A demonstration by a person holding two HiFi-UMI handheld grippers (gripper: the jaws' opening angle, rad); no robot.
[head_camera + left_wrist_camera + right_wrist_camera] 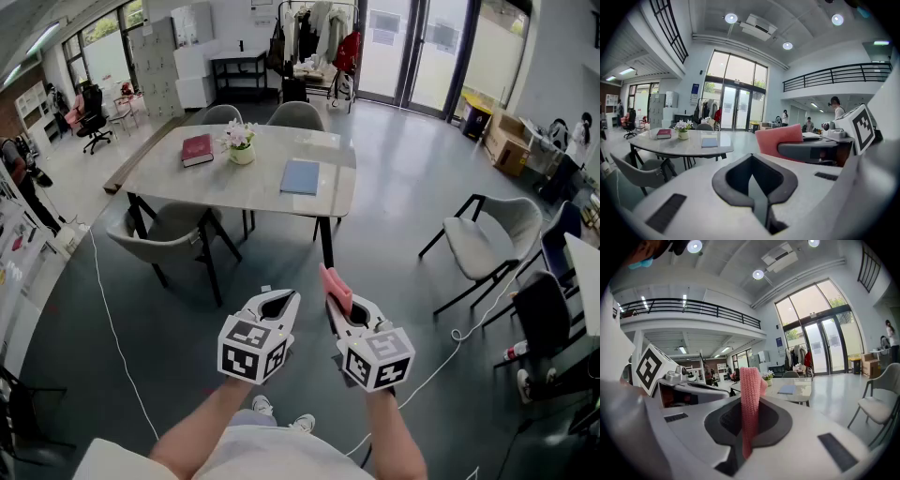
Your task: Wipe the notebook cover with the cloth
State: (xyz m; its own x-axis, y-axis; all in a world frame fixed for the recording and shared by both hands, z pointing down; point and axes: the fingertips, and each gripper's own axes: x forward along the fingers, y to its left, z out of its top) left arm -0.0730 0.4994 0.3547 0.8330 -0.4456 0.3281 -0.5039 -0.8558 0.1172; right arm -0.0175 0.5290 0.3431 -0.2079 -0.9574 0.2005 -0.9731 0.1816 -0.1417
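In the near foreground, well short of the table, items as I hold them:

Right gripper [337,305]: jaws clamped on a pink cloth [336,288], which stands up in a folded strip between them; the knit shows plainly in the right gripper view [750,394]

Left gripper [278,303]: jaws brought together, nothing between them; it hangs just beside the right one

Cloth, handling: soft, light and limp, I judge; it will flop where unsupported, so I would keep the grip low on the fold and press a free flap flat to wipe

At the far side of the room, a pale table [178,178]: blue notebook [301,176] lying flat near its right end, well apart from both grippers

Notebook, handling: thin with a smooth cover; light enough, I expect, to slide under a wiping stroke, so my free left gripper should pin a corner or edge while the cloth sweeps the middle

Also on the table: a red book [197,149] towards the left, and a white pot of flowers [241,142] between the two; the pot could tip if knocked

Grey chairs [298,114] stand around the table
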